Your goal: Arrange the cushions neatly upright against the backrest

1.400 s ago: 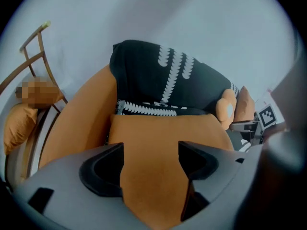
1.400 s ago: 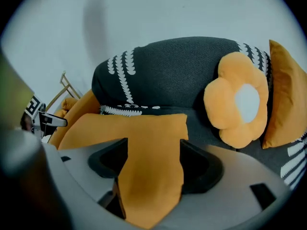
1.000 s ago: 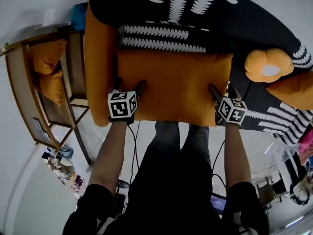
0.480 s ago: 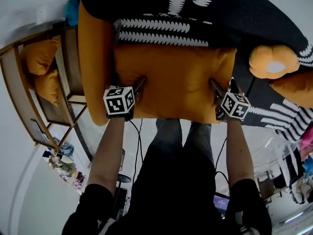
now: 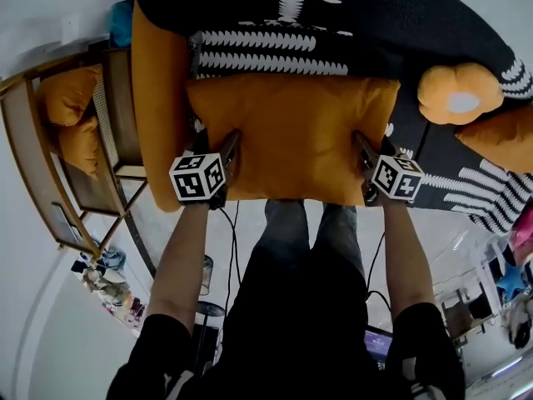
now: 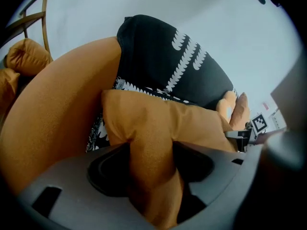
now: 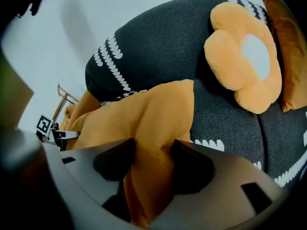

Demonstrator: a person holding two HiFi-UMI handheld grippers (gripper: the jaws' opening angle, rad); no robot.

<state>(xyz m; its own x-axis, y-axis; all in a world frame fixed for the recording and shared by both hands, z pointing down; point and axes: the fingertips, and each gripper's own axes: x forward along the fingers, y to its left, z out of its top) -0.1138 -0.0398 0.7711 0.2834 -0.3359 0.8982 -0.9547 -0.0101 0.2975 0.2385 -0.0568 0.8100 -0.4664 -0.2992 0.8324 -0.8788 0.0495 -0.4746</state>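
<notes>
A square orange cushion (image 5: pixel 291 132) lies flat on the black patterned sofa seat (image 5: pixel 441 194), in front of the backrest (image 5: pixel 358 15). My left gripper (image 5: pixel 226 144) pinches its near left edge, and my right gripper (image 5: pixel 364 147) pinches its near right edge. Both pairs of jaws are closing on the fabric. In the left gripper view the cushion (image 6: pixel 163 123) bunches between the pads of the left gripper (image 6: pixel 151 162). In the right gripper view a fold of the cushion (image 7: pixel 148 114) is squeezed in the right gripper (image 7: pixel 151 164). A flower-shaped cushion (image 5: pixel 460 94) leans at the right.
The sofa's orange armrest (image 5: pixel 158 98) rises just left of the cushion. Another orange cushion (image 5: pixel 500 144) lies at the far right. A wooden chair (image 5: pixel 50 182) with orange pads (image 5: pixel 75 115) stands to the left. The person's legs are close to the seat's front edge.
Both grippers' jaws have closed onto the cushion's near edge. The cushion has shifted slightly away from the seat's front edge, toward the backrest.
</notes>
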